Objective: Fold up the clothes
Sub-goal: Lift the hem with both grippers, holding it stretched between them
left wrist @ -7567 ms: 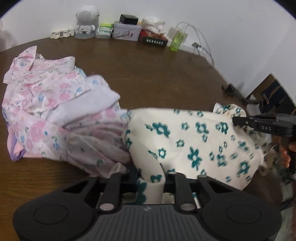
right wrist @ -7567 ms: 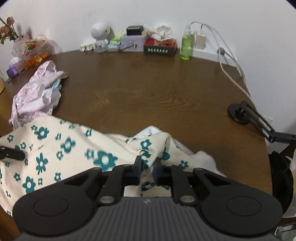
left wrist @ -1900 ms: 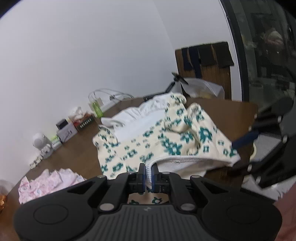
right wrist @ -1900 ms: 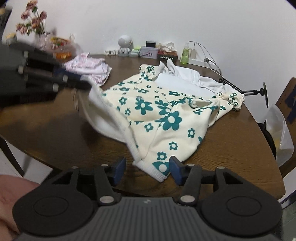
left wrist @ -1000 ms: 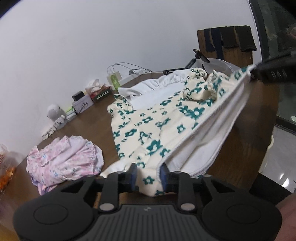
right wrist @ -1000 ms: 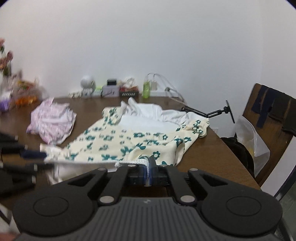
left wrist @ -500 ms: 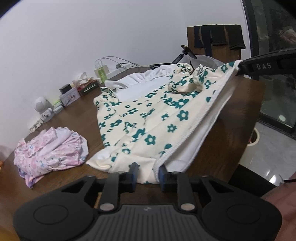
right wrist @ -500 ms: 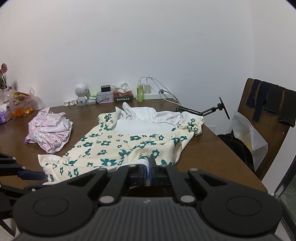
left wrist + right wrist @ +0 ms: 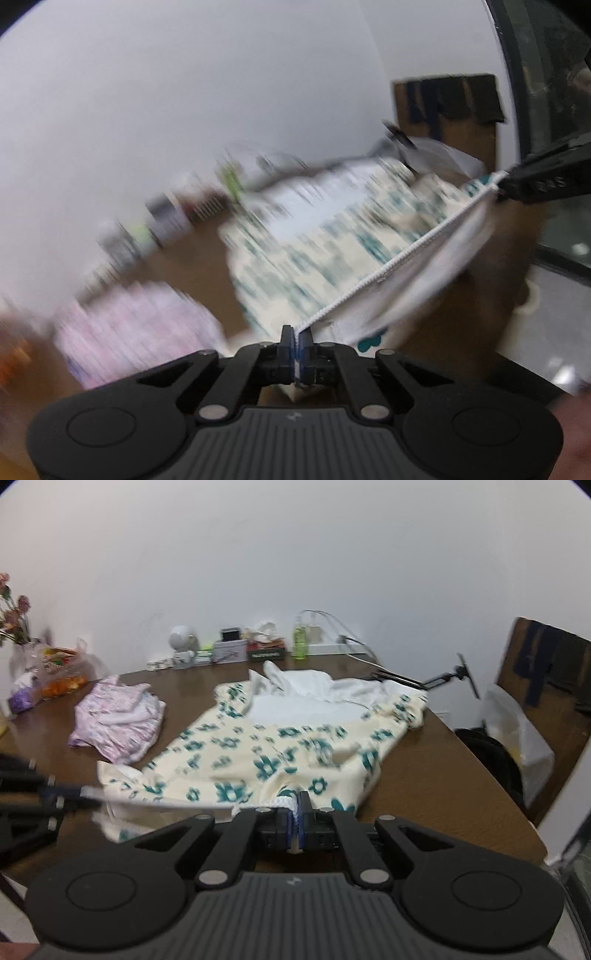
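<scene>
Right wrist | right tool, left tool pinching floral garment hem | plastic bag: oranges

left tool: open→clamped on hem | hem: apparently pulled taut

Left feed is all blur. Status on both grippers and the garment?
Left gripper and right gripper shut on hem. Floral garment spread on table, hem taut between them. Pink pile alongside, apart.
</scene>
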Demonstrator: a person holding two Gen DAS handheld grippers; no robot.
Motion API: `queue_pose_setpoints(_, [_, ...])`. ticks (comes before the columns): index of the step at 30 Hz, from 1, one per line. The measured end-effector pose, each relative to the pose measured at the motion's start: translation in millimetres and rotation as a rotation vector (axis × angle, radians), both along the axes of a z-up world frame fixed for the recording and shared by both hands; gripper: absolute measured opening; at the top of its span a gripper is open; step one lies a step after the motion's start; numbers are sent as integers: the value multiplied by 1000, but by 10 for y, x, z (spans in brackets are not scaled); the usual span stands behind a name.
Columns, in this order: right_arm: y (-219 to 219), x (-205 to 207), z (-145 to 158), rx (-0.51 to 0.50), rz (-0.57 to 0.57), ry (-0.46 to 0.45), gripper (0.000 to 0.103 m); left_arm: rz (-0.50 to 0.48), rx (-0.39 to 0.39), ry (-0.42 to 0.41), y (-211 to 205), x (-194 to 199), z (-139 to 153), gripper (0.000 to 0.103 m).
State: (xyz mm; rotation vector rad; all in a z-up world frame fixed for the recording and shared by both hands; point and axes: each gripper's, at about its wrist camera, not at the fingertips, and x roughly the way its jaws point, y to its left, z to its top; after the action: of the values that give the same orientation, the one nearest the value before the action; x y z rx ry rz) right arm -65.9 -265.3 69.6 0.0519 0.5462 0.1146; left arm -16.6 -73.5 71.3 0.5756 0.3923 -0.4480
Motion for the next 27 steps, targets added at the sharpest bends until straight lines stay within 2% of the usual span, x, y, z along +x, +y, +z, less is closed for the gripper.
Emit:
queue_pose_setpoints(2, [-60, 316, 361, -13, 45, 16, 2, 26, 43, -133, -150, 294, 403, 1])
queue_pose_setpoints(3, [-90, 543, 636, -33, 49, 21, 2, 36, 60, -200, -254, 483, 666, 1])
queue_pose_setpoints(5, [-93, 963, 1283, -113, 12, -19, 1, 74, 44, -291, -337, 584, 1145, 1])
queue_pose_setpoints(8, [24, 1273, 2587, -212, -82, -223, 1, 135, 5, -412, -421, 642, 1831, 1])
queue_pose_setpoints(10, [118, 1176, 3266, -234, -122, -374, 1, 175, -20, -492, -476, 681, 2289, 1])
queue_pose_setpoints(12, [189, 1002, 3744, -237, -150, -497, 1, 216, -46, -572, -532, 719, 2747, 1])
queue_pose_setpoints(14, [249, 895, 3979, -251, -145, -551, 1, 257, -72, -652, -587, 758, 3205, 1])
queue_pose_setpoints(16, [330, 897, 4024, -310, -148, -550, 1, 298, -99, -732, -643, 797, 3663, 1])
queue_pose_setpoints(18, [361, 924, 4020, -336, -156, -536, 1, 313, -78, -738, -676, 807, 3692, 1])
queue_pose_setpoints(21, [300, 858, 4072, -256, -144, -547, 1, 317, -62, -720, -670, 794, 3643, 1])
queue_pose_setpoints(23, [320, 829, 4076, -254, -136, -547, 2, 319, -51, -721, -647, 773, 3628, 1])
queue_pose_setpoints(27, [378, 745, 4116, -258, -120, -564, 2, 327, -43, -769, -594, 647, 3691, 2])
